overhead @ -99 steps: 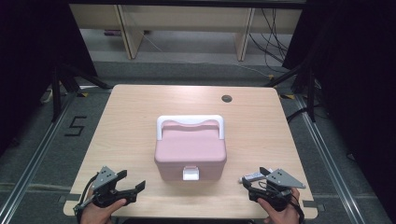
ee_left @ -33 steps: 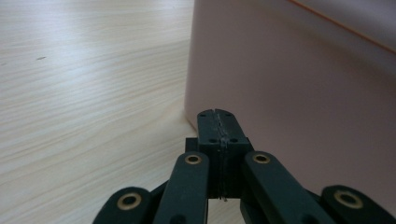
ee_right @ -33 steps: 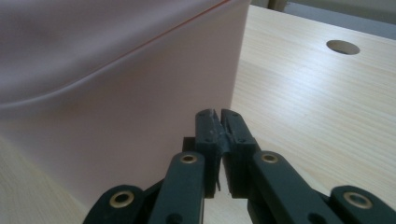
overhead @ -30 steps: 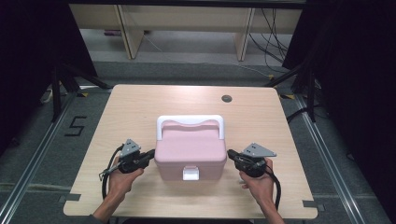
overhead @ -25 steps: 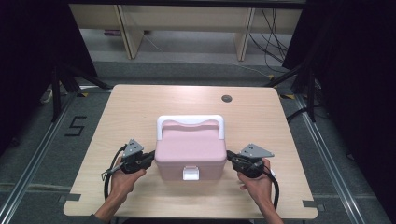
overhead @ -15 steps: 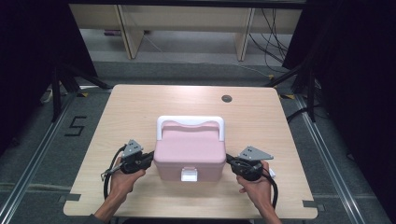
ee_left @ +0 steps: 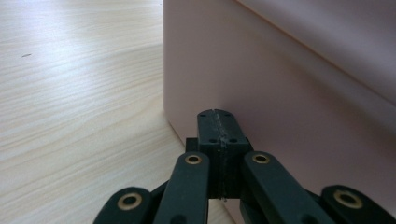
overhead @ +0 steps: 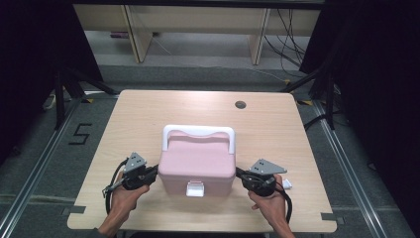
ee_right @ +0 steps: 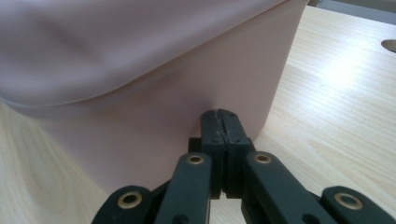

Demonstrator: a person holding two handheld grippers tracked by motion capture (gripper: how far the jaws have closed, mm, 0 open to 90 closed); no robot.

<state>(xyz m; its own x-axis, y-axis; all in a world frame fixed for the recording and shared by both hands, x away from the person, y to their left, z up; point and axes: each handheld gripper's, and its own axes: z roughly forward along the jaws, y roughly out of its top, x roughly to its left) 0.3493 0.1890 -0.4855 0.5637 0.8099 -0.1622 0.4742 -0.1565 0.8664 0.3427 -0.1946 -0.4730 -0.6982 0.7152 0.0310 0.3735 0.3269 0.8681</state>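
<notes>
Near the front edge of the pale wooden table [overhead: 148,114] sits a pink plastic box with a white carry handle [overhead: 197,166], its white latch [overhead: 194,189] facing the person. Both tools press against its opposite short walls: the left gripper [overhead: 152,173] and the right gripper [overhead: 239,174] each have their jaws closed together on nothing, tips butted flat to the plastic. Squeezing from both sides this way likely lets them steady or shift the box without grasping it. Beside the right hand [overhead: 270,204] lies a small white object [overhead: 287,184].
</notes>
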